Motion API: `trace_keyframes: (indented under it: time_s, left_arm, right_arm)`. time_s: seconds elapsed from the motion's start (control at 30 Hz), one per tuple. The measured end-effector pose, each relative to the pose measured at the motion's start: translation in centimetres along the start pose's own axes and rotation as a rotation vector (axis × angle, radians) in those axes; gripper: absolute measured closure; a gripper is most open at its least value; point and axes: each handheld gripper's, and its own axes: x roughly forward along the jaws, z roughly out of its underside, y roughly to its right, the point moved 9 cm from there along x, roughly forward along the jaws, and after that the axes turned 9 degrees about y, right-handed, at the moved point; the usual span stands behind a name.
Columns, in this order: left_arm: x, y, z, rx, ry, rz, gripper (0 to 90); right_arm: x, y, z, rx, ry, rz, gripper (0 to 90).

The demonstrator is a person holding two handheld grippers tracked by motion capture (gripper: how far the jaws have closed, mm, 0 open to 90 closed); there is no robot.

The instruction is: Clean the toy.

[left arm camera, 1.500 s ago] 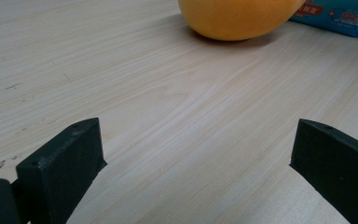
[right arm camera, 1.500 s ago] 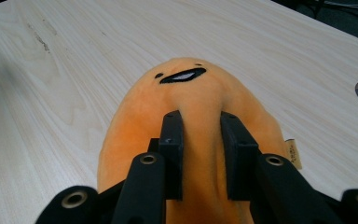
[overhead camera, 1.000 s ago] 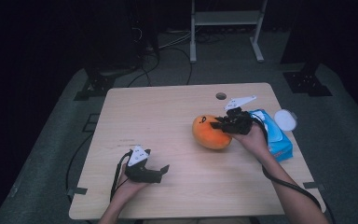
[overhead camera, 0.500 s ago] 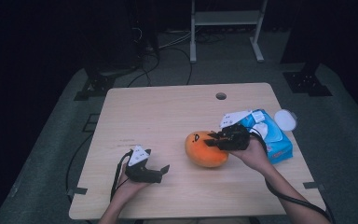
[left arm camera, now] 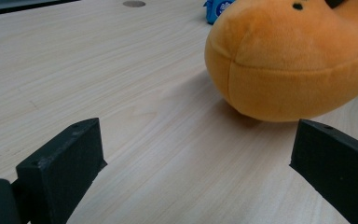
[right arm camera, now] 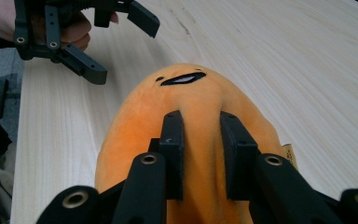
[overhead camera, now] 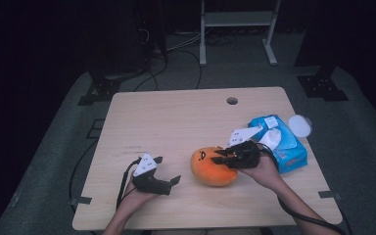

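Orange plush toy (overhead camera: 213, 166) lies on the wooden table (overhead camera: 176, 122) at lower centre of the high view, just left of a blue wipes pack (overhead camera: 279, 142), and the right gripper (right arm camera: 200, 140) pinches a ridge of its fabric between narrowly set jaws, clenched on the plush from the toy's right side. At lower left of that view the left gripper (overhead camera: 169, 171) rests on the table with its jaws spread wide and nothing between them, its tips pointing toward the toy and just short of touching it.
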Motion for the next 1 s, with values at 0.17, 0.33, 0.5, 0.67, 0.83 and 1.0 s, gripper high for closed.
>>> trace_keyframes:
  time_s: [0.17,0.33,0.5,0.67,0.83,1.0]
  left_arm:
    - [0.0,0.4,-0.3,-0.001,0.005,0.019,2.0]
    - [0.2,1.4,-1.1,0.014,0.025,0.063,2.0]
    - [0.7,2.4,-2.3,0.032,0.049,0.103,2.0]
    - [2.4,4.4,-3.9,0.083,0.061,0.186,2.1]
    - [4.2,5.5,-4.6,0.108,0.06,0.243,2.1]
    - [6.5,6.7,-4.8,0.16,0.026,0.308,2.1]
  right_arm:
    - [0.3,-0.3,0.5,0.001,0.0,-0.014,72.3]
    - [0.9,-0.5,1.4,-0.014,0.007,-0.026,70.7]
    - [0.7,-0.7,1.7,-0.035,0.009,-0.046,62.2]
    - [0.0,-0.7,1.9,-0.021,0.026,-0.049,53.7]
    - [-0.7,-0.6,2.0,-0.017,0.033,-0.04,49.6]
    - [-1.9,-0.2,2.1,-0.009,0.051,-0.031,43.0]
